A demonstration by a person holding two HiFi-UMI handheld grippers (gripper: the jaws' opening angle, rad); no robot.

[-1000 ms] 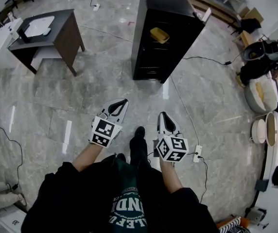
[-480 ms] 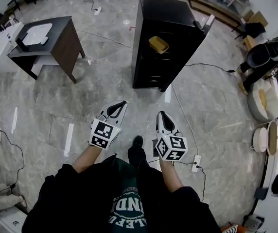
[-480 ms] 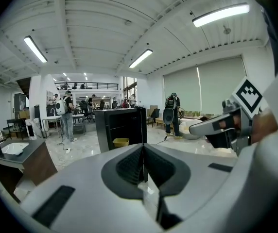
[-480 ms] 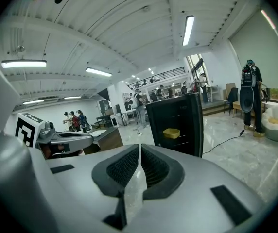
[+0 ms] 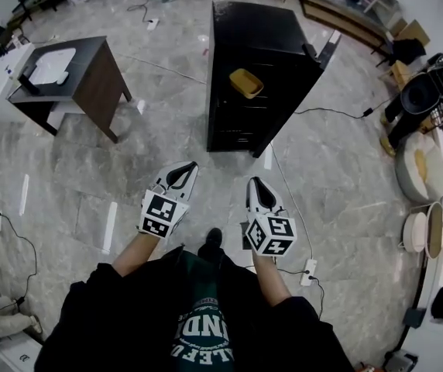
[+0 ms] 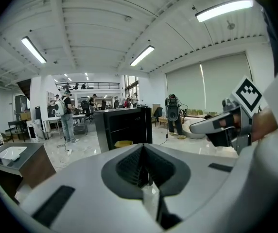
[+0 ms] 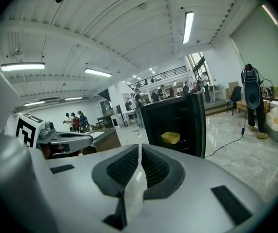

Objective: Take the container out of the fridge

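A tall black fridge (image 5: 262, 68) stands open ahead on the marble floor, with a yellow container (image 5: 245, 83) on an upper shelf. The same fridge (image 7: 178, 123) and container (image 7: 170, 138) show in the right gripper view, and the container (image 6: 123, 143) shows small in the left gripper view. My left gripper (image 5: 188, 166) and right gripper (image 5: 255, 183) are held low in front of the person, well short of the fridge. Both have their jaws together with nothing between them.
A dark wooden desk (image 5: 82, 72) with a white tray stands to the left. A power strip (image 5: 308, 270) and cables lie on the floor at the right. Tables with bowls line the right edge (image 5: 430, 208). People stand in the background (image 6: 63, 115).
The view has come nearer to the fridge, which sits lower and larger in the head view. Both grippers keep their place before the body, jaws unchanged.
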